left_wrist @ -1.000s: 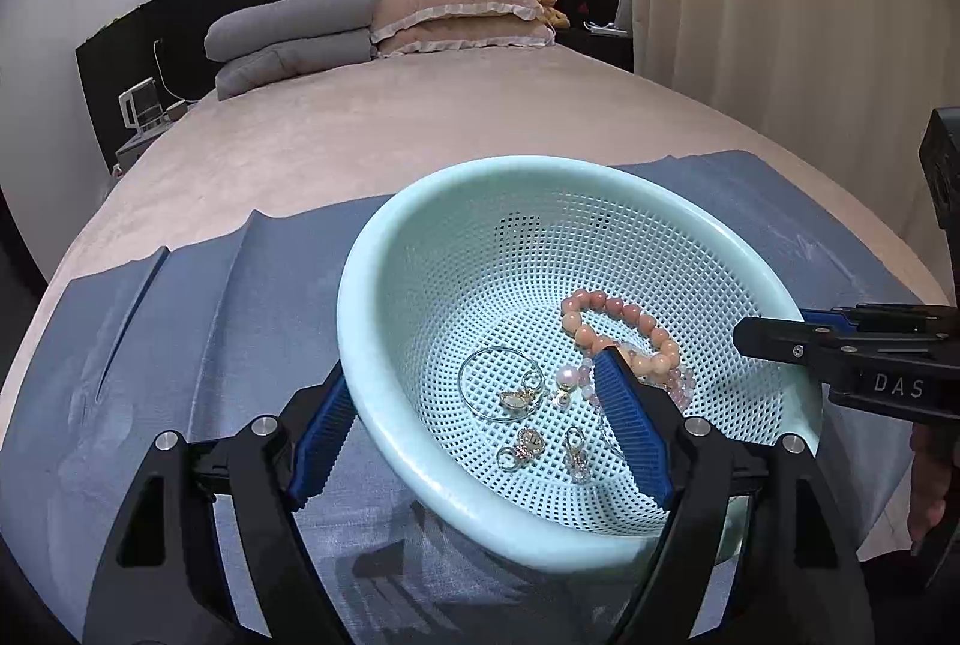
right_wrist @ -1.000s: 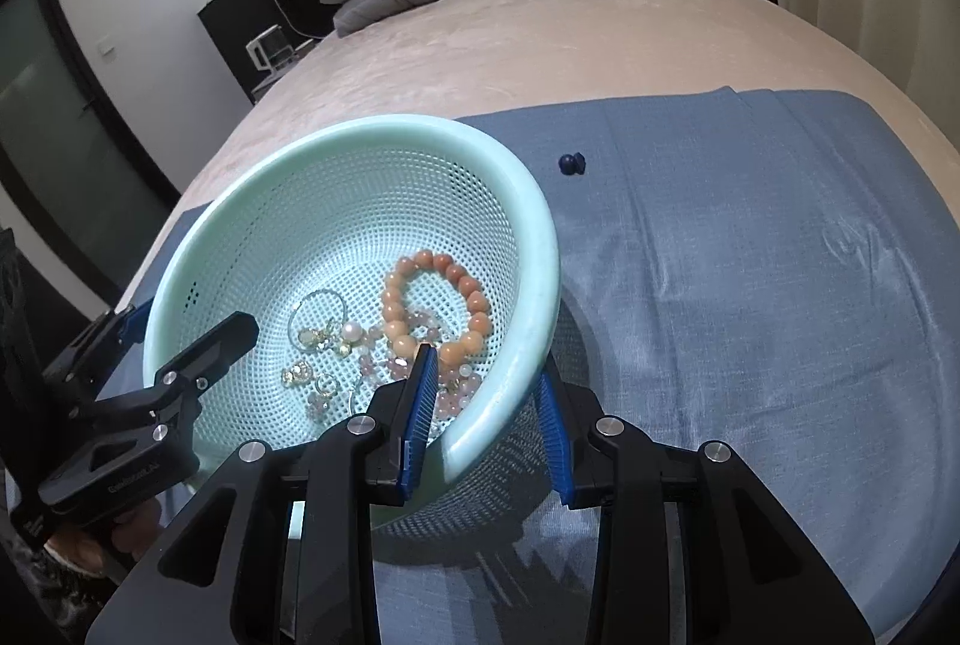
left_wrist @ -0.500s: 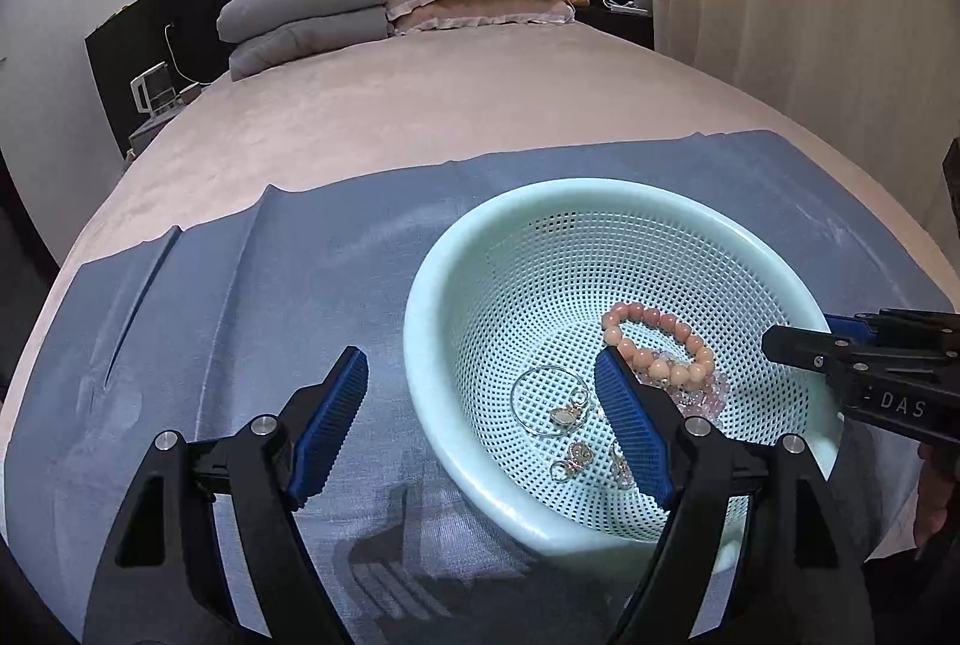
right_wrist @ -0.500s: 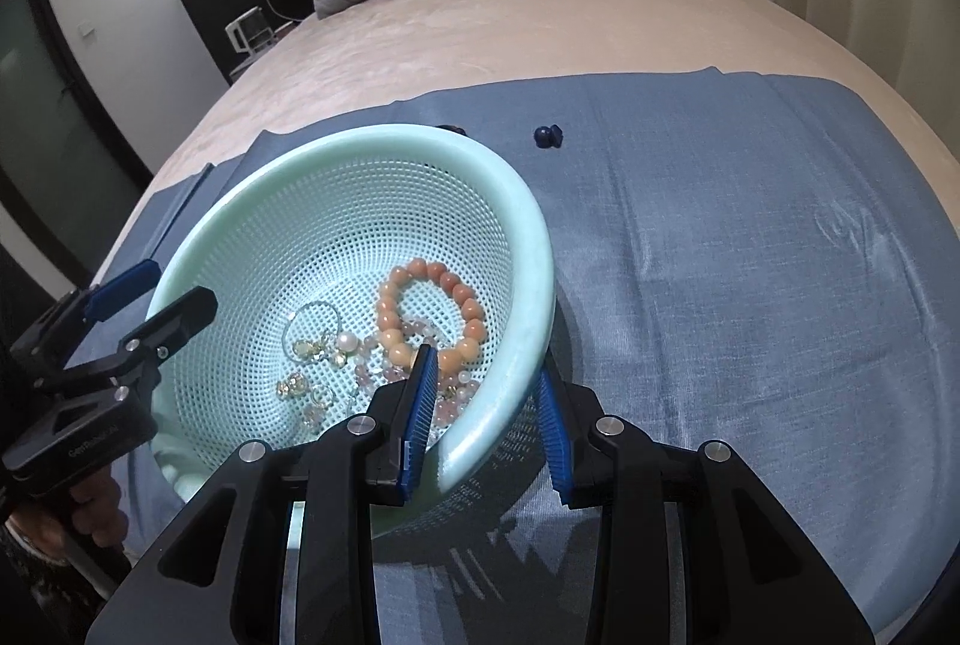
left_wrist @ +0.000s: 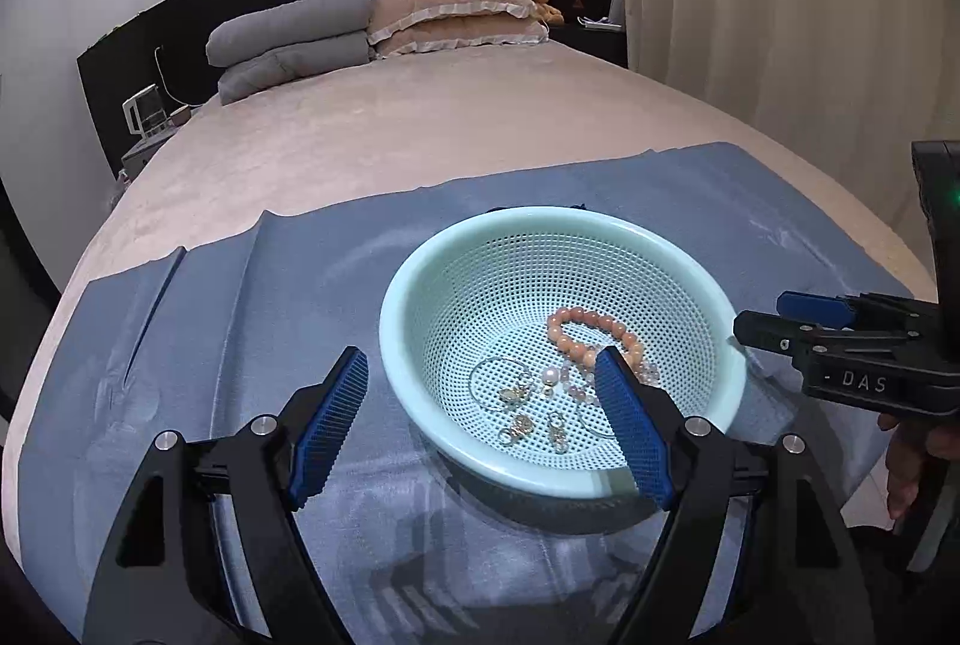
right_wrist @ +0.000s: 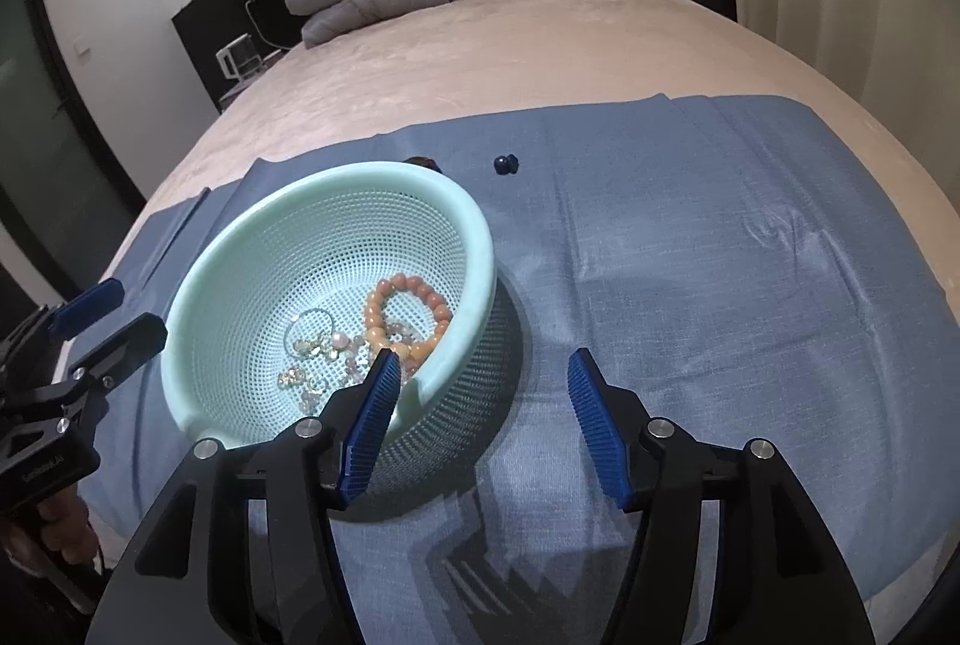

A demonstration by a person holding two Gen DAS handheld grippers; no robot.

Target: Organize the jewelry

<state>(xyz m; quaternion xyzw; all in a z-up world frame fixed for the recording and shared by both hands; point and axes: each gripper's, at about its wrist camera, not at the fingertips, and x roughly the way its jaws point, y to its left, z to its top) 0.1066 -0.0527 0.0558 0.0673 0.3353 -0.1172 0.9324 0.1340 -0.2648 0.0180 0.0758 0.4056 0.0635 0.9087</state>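
A mint-green perforated basket (left_wrist: 420,285) (right_wrist: 474,249) rests on a blue cloth (left_wrist: 252,321) (right_wrist: 690,249). In it lie an orange bead bracelet (left_wrist: 591,327) (right_wrist: 408,309), a thin silver ring bangle (left_wrist: 501,384) (right_wrist: 309,324), a pearl (left_wrist: 549,376) and several small gold earrings (left_wrist: 519,426) (right_wrist: 291,375). My left gripper (left_wrist: 480,429) is open and empty, straddling the basket's near rim. My right gripper (right_wrist: 480,417) is open and empty just beside the basket's right wall; it also shows in the left wrist view (left_wrist: 804,318).
A small dark blue object (right_wrist: 506,163) lies on the cloth behind the basket, and a dark reddish item (right_wrist: 423,161) peeks over the far rim. Pillows (left_wrist: 456,6) and folded grey bedding (left_wrist: 288,39) sit at the head of the bed. Curtain on the right.
My right gripper has opened and let go of the basket's rim. The basket has come down from its tilt onto the cloth. My left gripper has drawn back from it.
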